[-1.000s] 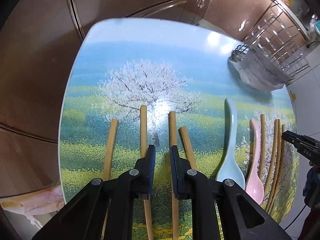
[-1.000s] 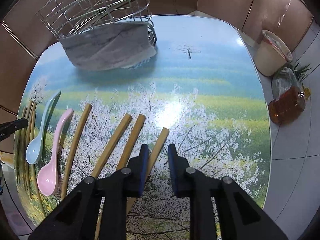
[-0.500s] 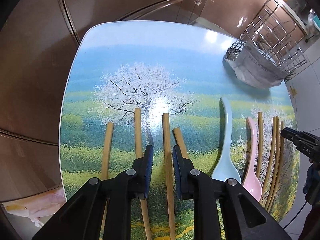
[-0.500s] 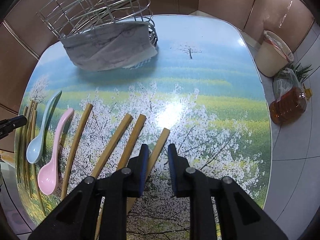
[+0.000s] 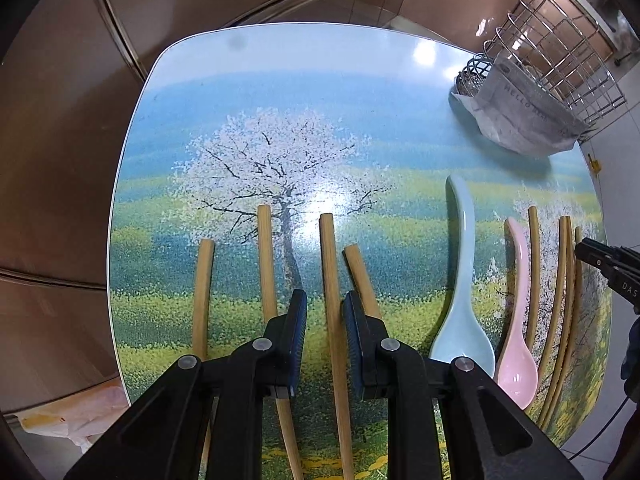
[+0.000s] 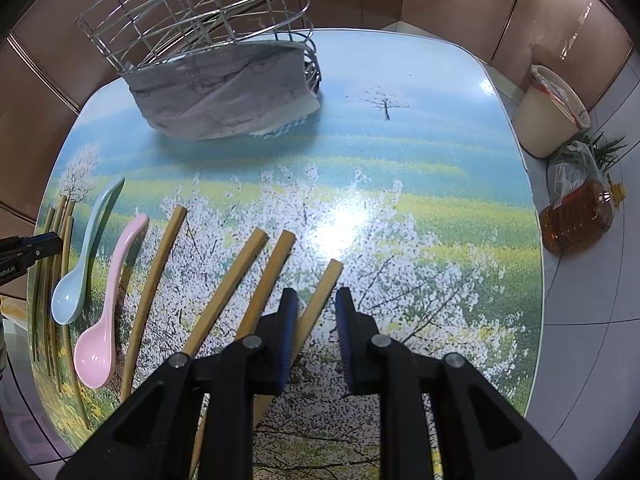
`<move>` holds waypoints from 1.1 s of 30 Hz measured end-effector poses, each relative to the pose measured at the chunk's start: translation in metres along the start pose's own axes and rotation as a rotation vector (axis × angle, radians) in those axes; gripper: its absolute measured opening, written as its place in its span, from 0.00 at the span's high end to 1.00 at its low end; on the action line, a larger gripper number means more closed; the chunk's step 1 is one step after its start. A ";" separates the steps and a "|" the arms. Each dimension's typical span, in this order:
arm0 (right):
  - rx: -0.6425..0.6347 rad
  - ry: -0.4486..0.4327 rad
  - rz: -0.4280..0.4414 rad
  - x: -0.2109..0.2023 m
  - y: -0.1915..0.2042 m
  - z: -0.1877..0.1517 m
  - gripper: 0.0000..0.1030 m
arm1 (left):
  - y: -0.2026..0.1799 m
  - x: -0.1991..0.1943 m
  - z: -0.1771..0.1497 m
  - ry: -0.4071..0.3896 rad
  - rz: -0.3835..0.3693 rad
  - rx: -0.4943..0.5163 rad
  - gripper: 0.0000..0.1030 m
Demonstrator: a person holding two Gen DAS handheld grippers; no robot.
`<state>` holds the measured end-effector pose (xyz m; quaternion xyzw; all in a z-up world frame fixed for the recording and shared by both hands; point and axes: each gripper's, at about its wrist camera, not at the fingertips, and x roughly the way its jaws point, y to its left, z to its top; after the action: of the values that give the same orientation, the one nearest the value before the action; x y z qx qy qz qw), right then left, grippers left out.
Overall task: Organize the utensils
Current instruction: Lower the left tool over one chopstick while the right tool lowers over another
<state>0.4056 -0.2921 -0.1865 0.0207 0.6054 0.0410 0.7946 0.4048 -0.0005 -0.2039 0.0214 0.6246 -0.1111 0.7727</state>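
The left gripper (image 5: 325,312) hovers over 1 chopstick (image 5: 332,280) on the table (image 5: 280,80), jaws slightly apart and just opened a little, pads clear of the wood. Lower until both pads flank the stick, centre it, then close. The right gripper (image 6: 313,308) waits, narrowly apart, empty. The wire rack (image 5: 560,40) stands at the far corner.

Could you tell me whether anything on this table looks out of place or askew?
One chopstick in the left group slants across the otherwise parallel row, its lower end hidden behind the hand-held gripper. At the table's far edge, a grey cloth is draped over the wire rack's front. Nothing looks spilled or broken.
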 end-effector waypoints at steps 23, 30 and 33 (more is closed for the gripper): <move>-0.036 0.016 -0.019 0.001 0.009 0.006 0.82 | -0.011 0.009 0.034 0.029 0.006 -0.002 0.81; -0.040 0.015 -0.019 0.002 0.009 0.006 0.82 | -0.007 0.006 0.030 0.027 0.003 -0.015 0.85; -0.046 0.015 -0.020 0.001 0.010 0.004 0.83 | -0.006 0.005 0.029 0.024 0.005 -0.022 0.88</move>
<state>0.4098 -0.2817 -0.1859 -0.0040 0.6103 0.0471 0.7908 0.4323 -0.0121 -0.2022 0.0155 0.6348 -0.1021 0.7657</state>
